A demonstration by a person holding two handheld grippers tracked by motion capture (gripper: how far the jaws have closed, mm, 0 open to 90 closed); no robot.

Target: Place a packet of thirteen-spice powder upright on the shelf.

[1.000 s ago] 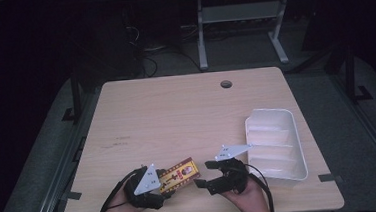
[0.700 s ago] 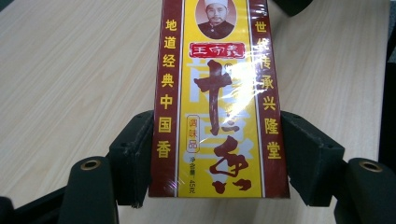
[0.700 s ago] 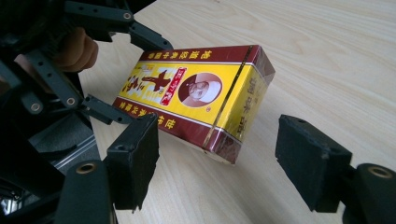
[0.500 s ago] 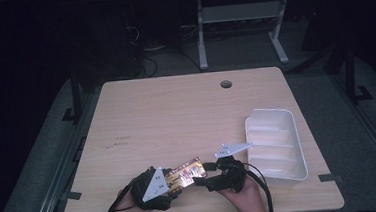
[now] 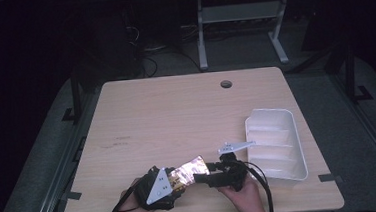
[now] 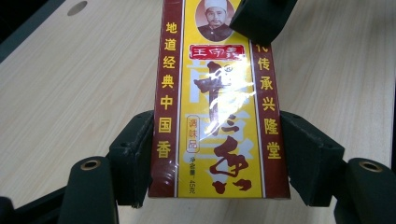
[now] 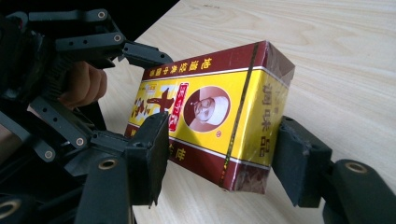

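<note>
while both hands crowd the near edge of the pale wooden table [image 5: 176,117], the job looks to be at the handover stage: a flat yellow and maroon cardboard box printed with chinese characters [image 5: 188,170] hangs between the two tools, lifted off the tabletop and tilted, a little left of the middle of that near edge.

the left gripper [image 6: 215,158] has its black jaws closed in on the box's two long maroon sides near its lower end, open just as wide as the box and seemingly pressing on it. from the far end the right gripper [image 7: 224,163] comes in. its jaws are spread a good deal wider: the left pad sits against the printed yellow face, while the other pad stands near the narrow end face, and i cannot tell whether it touches. so the right one brackets the box rather than clamps it, as far as i can judge.

the white plastic tray with ribbed compartments [image 5: 299,143] waits by the table's right edge, well apart from the box, and seems the likely destination.

next, i'd guess the right jaws need to close squarely on the box before the left lets go; release too early and the box could drop.
</note>
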